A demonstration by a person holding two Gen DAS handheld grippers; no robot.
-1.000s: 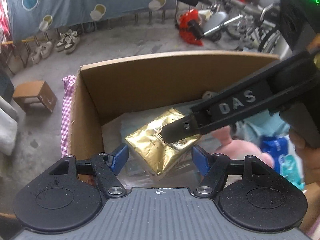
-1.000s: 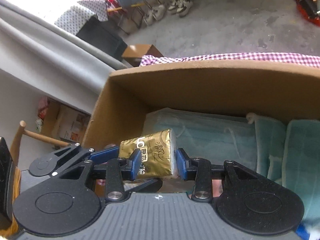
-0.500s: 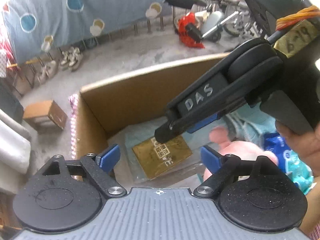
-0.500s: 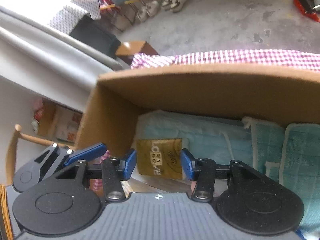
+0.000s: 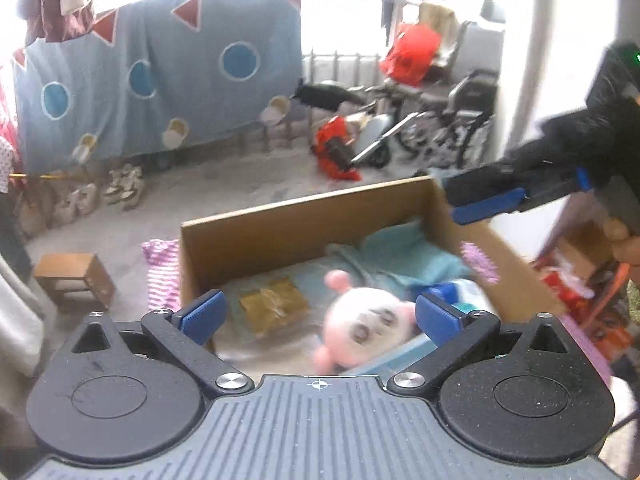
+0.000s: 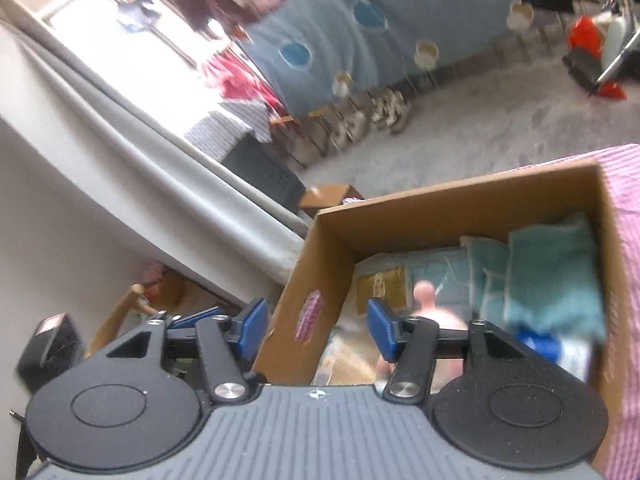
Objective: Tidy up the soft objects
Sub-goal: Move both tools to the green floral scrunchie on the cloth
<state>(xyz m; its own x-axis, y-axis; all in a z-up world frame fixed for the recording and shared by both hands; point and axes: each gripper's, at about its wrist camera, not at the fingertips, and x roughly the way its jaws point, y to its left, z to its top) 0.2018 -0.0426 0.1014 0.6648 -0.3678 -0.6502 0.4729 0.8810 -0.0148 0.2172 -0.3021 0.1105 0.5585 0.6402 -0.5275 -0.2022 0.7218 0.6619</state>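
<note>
A cardboard box (image 5: 280,220) holds a gold tissue pack (image 5: 274,308), a pink and white plush toy (image 5: 366,320), teal towels (image 5: 404,252) and a blue packet (image 5: 448,292). My left gripper (image 5: 318,316) is open and empty, raised above the box's near side. My right gripper (image 6: 314,328) is open and empty, above the box's left wall (image 6: 320,280); it also shows at the right in the left wrist view (image 5: 486,202). The gold pack (image 6: 384,288), the plush (image 6: 428,300) and the towels (image 6: 552,276) lie in the box.
A purple checked cloth (image 5: 162,276) lies under the box. A small wooden stool (image 5: 74,280) stands on the floor to the left. Shoes (image 5: 124,188), a blue hanging sheet (image 5: 160,76) and a wheelchair (image 5: 444,120) are farther back. A grey wall (image 6: 120,200) rises on the left.
My right gripper let go of the gold tissue pack, which now lies in the box. Both grippers have pulled up and back from the box.
</note>
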